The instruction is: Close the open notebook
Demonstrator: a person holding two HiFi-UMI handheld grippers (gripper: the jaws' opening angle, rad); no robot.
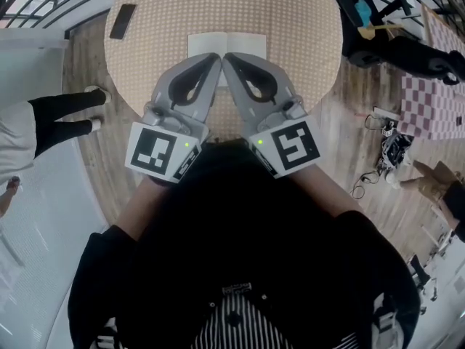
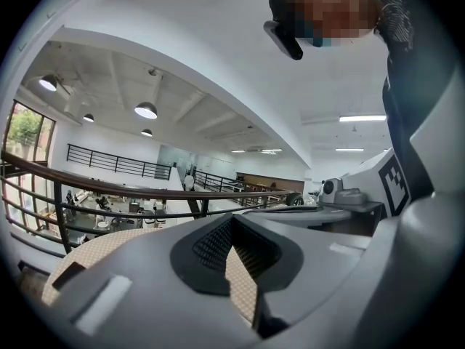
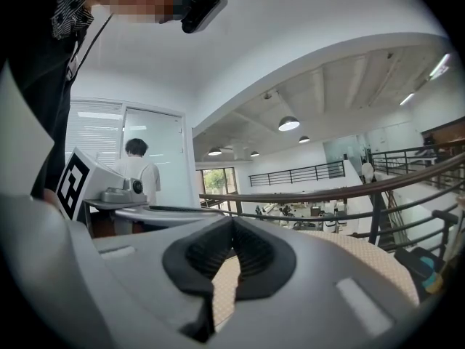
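Wooden floorboards (image 1: 349,122) fill the head view around a round table (image 1: 290,20) covered in a beige woven cloth, which takes up the upper centre of the frame. A bystander (image 1: 58,115) in dark trousers stands at the left edge, and bags and cables lie on the floor at the right.

Both tools are held out over the near part of the table. The left gripper (image 1: 216,59) and the right gripper (image 1: 227,59) angle inward so that their tips nearly meet. Each one's own view shows its jaws closed tip to tip, with nothing between them but a sliver of cloth behind.

The notebook (image 1: 227,44) lies open and flat in the upper centre of the head view, its white pages spread either side of the spine. The jaw tips overlap its near edge at the spine, but no view settles whether they touch it. A dark flat object (image 1: 122,20) lies well apart at the table's upper left.

Judging by this, the approach is in hand and no page is lifted yet. The next move likely calls for opening one pair of jaws, catching the outer edge of one half and swinging it over the spine, with the other gripper steadying the book.
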